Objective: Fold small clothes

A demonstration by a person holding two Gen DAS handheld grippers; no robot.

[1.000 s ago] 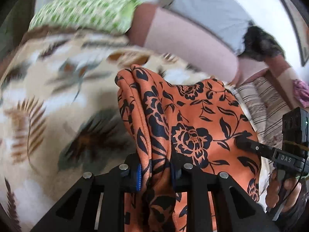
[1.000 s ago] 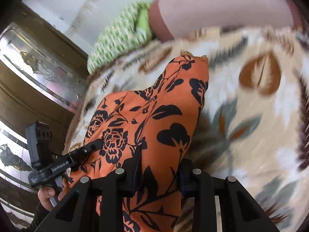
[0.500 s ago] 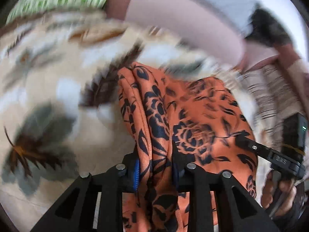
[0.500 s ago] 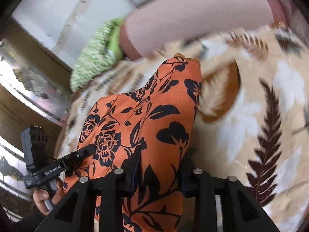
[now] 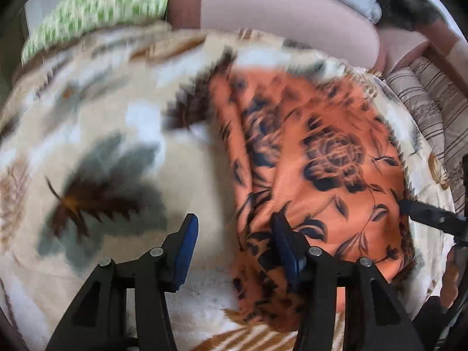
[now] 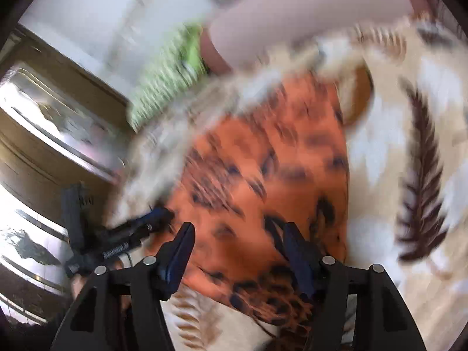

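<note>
An orange garment with a black flower print point(image 5: 316, 158) lies on a cream blanket with leaf patterns point(image 5: 111, 134). My left gripper point(image 5: 234, 228) is open, its jaws spread over the garment's left edge. In the right wrist view the same garment point(image 6: 263, 175) lies below my right gripper point(image 6: 237, 234), which is open with nothing between the jaws. The right gripper's tip shows at the garment's right edge in the left wrist view point(image 5: 430, 215). The left gripper shows at the garment's left edge in the right wrist view point(image 6: 122, 234). Both views are blurred.
A green patterned pillow point(image 5: 96, 8) and a pink bolster point(image 5: 278, 5) lie at the blanket's far side. Striped bedding point(image 5: 427, 99) is at the right. A carved wooden headboard with shiny panels point(image 6: 49, 122) stands on the left in the right wrist view.
Both grippers were shut on the garment and held it up; now both are open and the garment lies flat on the blanket.
</note>
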